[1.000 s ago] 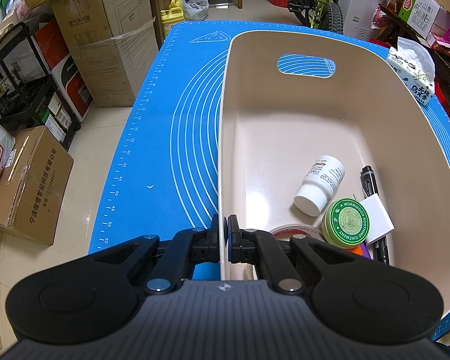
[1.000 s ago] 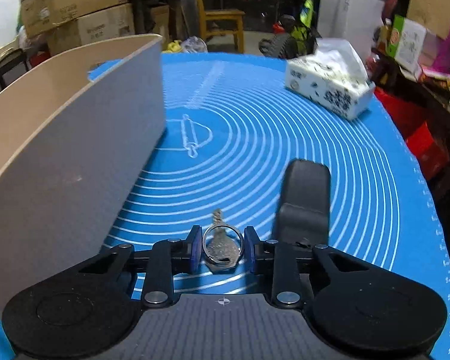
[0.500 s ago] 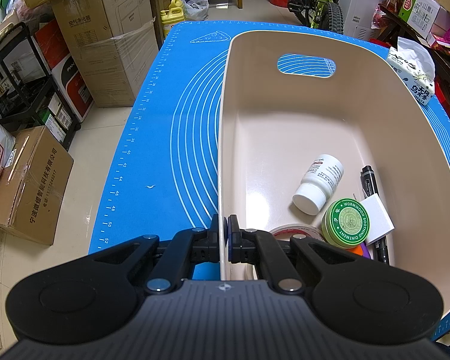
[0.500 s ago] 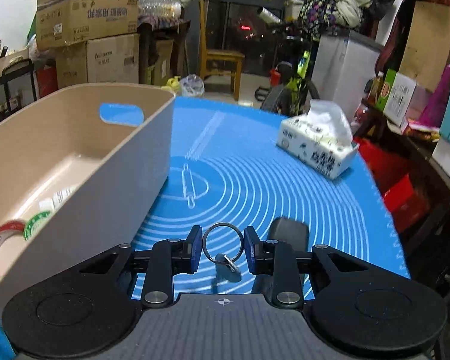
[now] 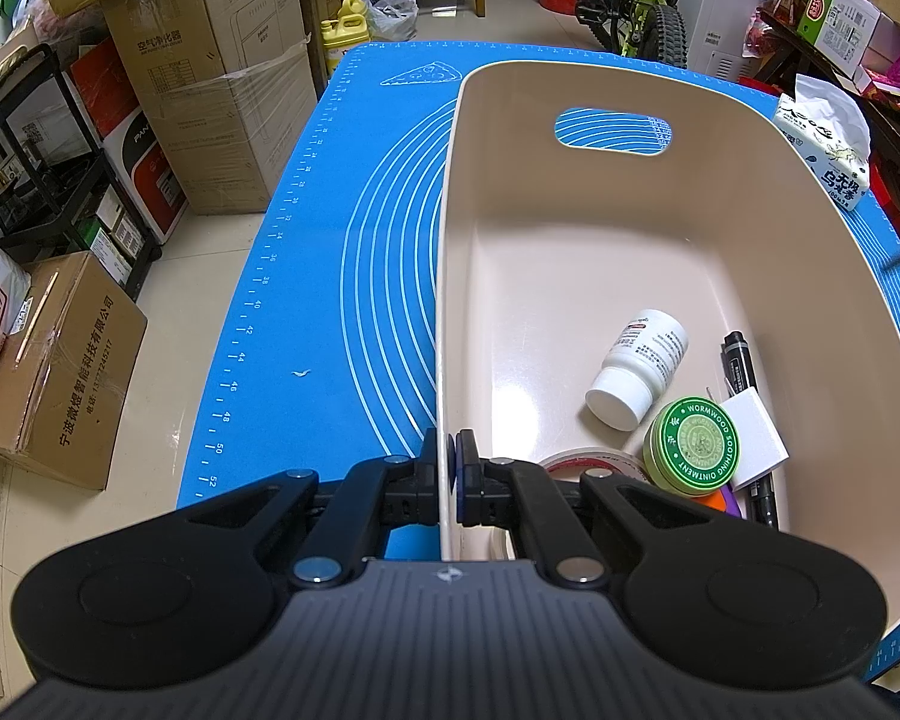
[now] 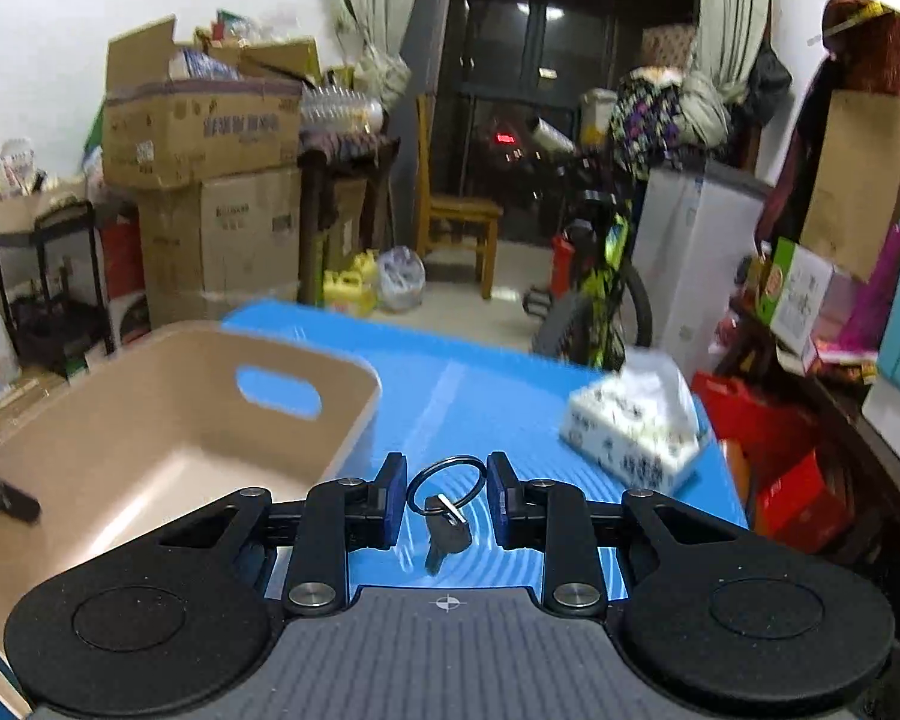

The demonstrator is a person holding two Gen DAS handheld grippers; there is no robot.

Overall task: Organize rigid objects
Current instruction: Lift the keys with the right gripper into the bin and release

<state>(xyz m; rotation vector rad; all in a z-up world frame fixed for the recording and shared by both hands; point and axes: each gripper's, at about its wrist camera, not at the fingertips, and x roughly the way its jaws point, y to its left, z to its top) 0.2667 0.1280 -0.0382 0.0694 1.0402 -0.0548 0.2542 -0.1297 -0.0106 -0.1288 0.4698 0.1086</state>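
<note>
Now key ring (image 6: 447, 476) pinched between right claw (image 6: 447, 495) pads.

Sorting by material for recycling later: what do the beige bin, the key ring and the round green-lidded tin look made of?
Beige bin: likely moulded plastic, smooth with soft glare on its floor.
Key ring: metal, thin and silvery; a dull grey key hangs from it.
Green-lidded tin: probably metal or plastic; the printed lid hides which.

One beige bin (image 5: 570, 228) sits on one blue mat (image 5: 342, 276). Inside it lie one white bottle (image 5: 639, 369), one green tin (image 5: 693, 444), one black marker (image 5: 741, 360), one white block (image 5: 756, 435) and one tape roll (image 5: 582, 461). One key ring (image 6: 447, 480) carries one key (image 6: 444, 531). One tissue pack (image 5: 825, 150) lies at upper right.
</note>
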